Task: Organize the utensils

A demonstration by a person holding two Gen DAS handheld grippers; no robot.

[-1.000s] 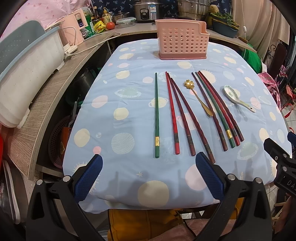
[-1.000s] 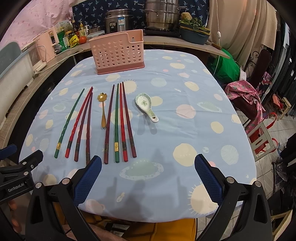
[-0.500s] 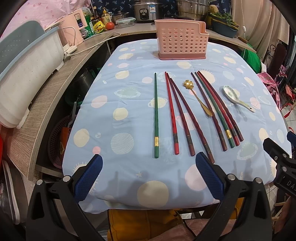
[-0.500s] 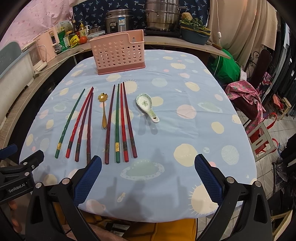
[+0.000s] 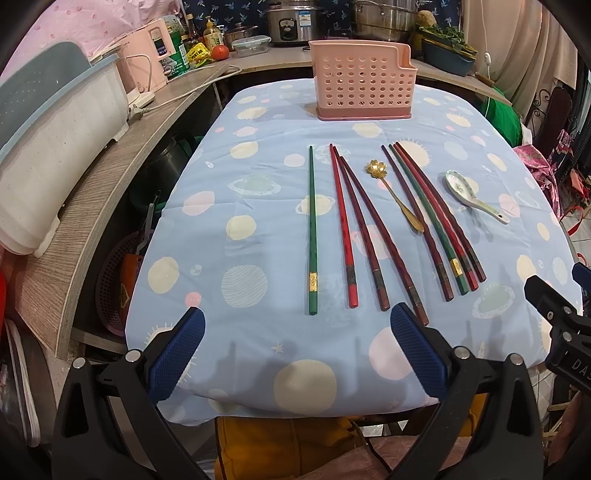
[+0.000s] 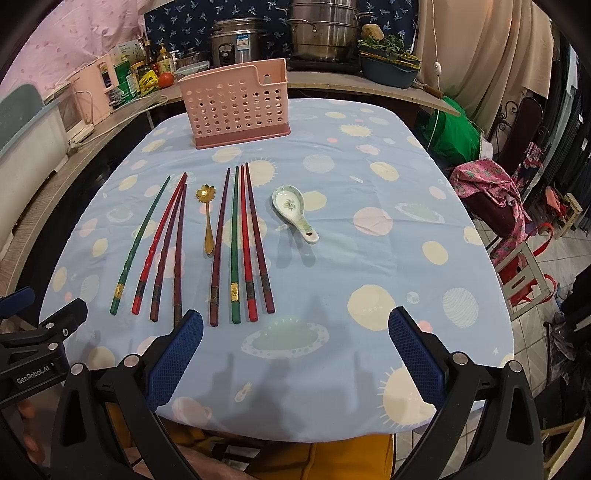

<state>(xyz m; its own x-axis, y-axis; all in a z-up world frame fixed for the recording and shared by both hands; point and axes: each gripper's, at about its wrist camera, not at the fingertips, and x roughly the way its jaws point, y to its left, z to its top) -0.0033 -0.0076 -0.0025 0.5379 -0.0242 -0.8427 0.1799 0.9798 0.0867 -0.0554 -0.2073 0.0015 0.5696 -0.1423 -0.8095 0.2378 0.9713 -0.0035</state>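
Blue planet-print tablecloth, rice cooker, steel steamer pot, tomato, pink kettle

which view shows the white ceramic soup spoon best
The right wrist view: the white ceramic soup spoon lies near the centre, its floral bowl facing the camera. The left wrist view shows it off toward the right edge, smaller and distorted.

Eight chopsticks, green, red and maroon, are lying side by side, a gold spoon lying among them, a ceramic spoon lying right. A pink caddy is standing upright behind.
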